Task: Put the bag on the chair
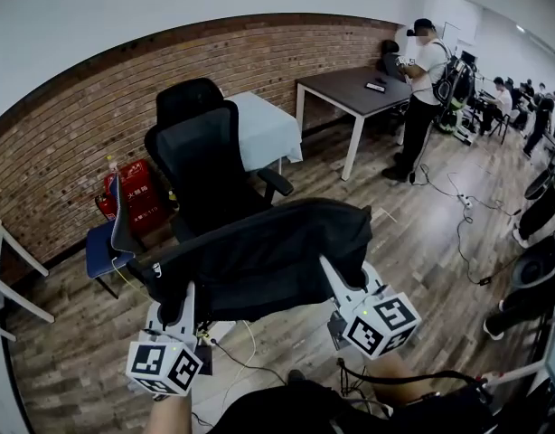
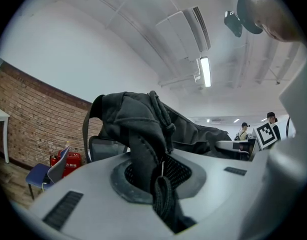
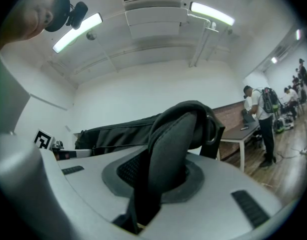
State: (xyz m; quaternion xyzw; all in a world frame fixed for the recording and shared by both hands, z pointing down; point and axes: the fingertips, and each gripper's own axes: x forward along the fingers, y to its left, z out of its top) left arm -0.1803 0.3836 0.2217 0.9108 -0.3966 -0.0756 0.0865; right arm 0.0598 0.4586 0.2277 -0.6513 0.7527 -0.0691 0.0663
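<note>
A black bag [image 1: 264,256] hangs stretched between my two grippers, in front of a black office chair [image 1: 205,156] and above the floor. My left gripper [image 1: 183,297] is shut on the bag's left end, where dark fabric and a cord [image 2: 146,154] are pinched between the jaws. At the bag's right end my right gripper [image 1: 336,274] is shut on a wide black strap [image 3: 166,159]. The bag hides most of the chair's seat in the head view. The chair's mesh back [image 2: 106,146] shows behind the bag in the left gripper view.
Behind the chair stands a table under a pale cloth [image 1: 264,129], with a brick wall [image 1: 70,125] behind. A blue chair [image 1: 106,242] and red extinguishers [image 1: 137,193] are at the left. A dark desk [image 1: 363,89], a standing person [image 1: 422,93] and floor cables [image 1: 458,215] are at the right.
</note>
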